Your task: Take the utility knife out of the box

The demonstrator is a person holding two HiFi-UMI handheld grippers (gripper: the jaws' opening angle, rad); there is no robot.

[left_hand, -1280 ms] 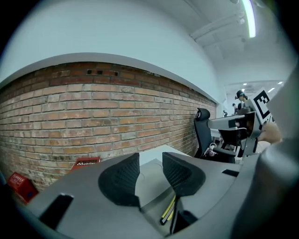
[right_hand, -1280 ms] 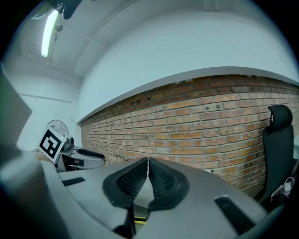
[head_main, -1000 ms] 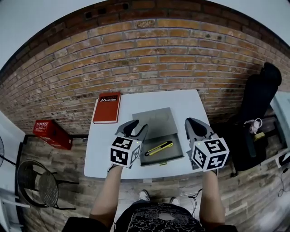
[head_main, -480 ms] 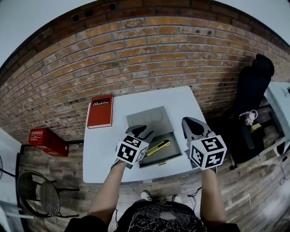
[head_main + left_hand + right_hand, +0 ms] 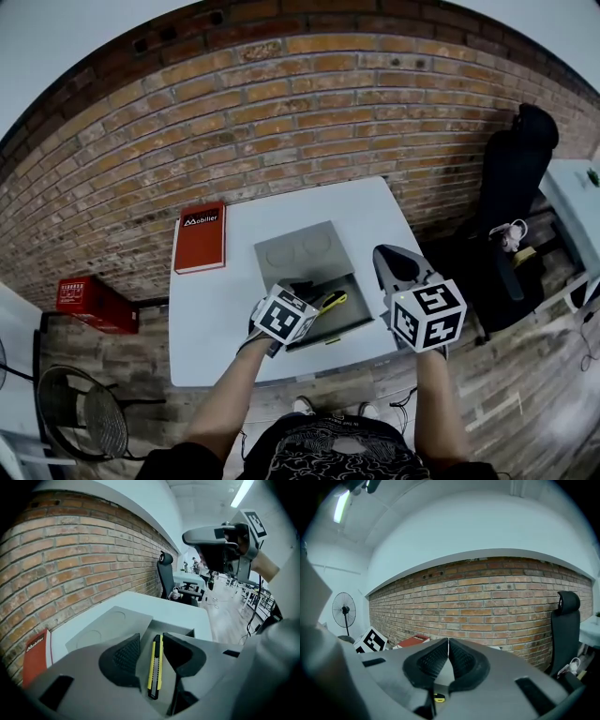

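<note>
Surface: white table (image 5: pixel 211 309), open grey box (image 5: pixel 300 251) mid-table, red book (image 5: pixel 199 238) at far left | Knife: yellow-black utility knife (image 5: pixel 155 665) lies in the box, between the left gripper's (image 5: pixel 305 289) spread jaws, pads clear of it | Right gripper (image 5: pixel 448 644): jaws pressed together, empty, beside the box | Room: brick wall (image 5: pixel 281 122), plank floor (image 5: pixel 103 352), red crate (image 5: pixel 91 300), black office chair (image 5: pixel 511 178)

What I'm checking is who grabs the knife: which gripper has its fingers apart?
The left gripper: its fingers stand apart, the utility knife showing between them; the right gripper's are closed together.
</note>
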